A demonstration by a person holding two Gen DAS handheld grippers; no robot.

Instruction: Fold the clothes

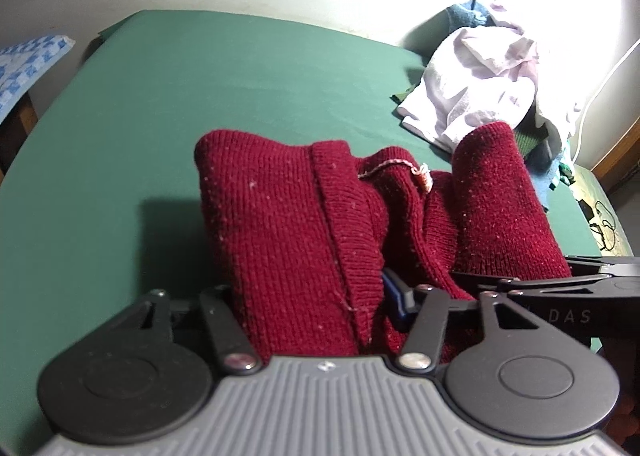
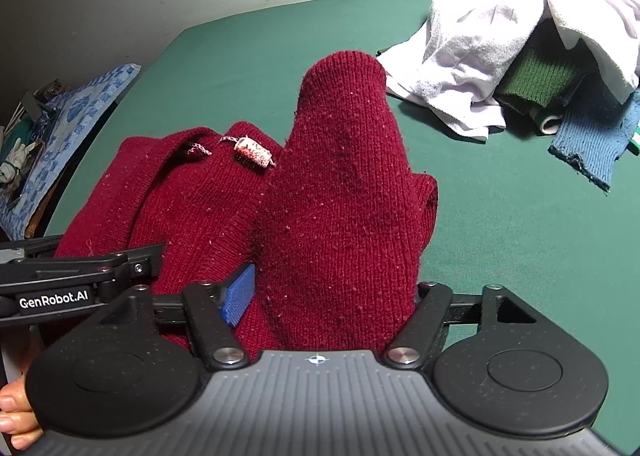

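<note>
A dark red knitted sweater (image 1: 280, 223) is held bunched up above the green table (image 1: 200, 95), its collar and a small rolled label (image 2: 253, 151) facing me. My left gripper (image 1: 316, 296) is shut on the sweater's left part; a blue pad (image 1: 394, 296) shows beside the fabric. My right gripper (image 2: 320, 296) is shut on the sweater's (image 2: 340, 195) right part, which stands up in a hump. Each gripper shows at the edge of the other's view: the right gripper (image 1: 580, 288) and the left gripper (image 2: 80, 280).
A pile of unfolded clothes lies at the back right of the table: white cloth (image 2: 500, 35), a green knit (image 2: 536, 79) and a blue knit (image 2: 592, 135). A blue patterned cloth (image 2: 68, 127) lies off the table's left. A wall stands behind.
</note>
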